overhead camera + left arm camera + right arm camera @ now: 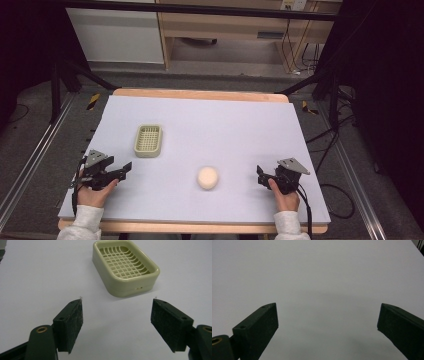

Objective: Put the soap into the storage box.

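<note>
A pale green soap dish [148, 140] with a slotted grid floor sits left of centre on the white table [225, 125]. A cream round soap [207, 177] lies near the front middle. My left gripper [125, 170] rests at the front left, held by a hand, open and empty; in the left gripper view the soap dish [125, 266] lies just ahead of its spread jaws [117, 322]. My right gripper [260, 175] sits at the front right, to the right of the soap, open with bare table between its jaws [327, 325].
The white sheet covers a wooden tabletop whose edge [200, 93] shows at the back. Metal rails run along both sides on the floor, and cables lie at the right [335, 190]. Cabinets stand beyond the table.
</note>
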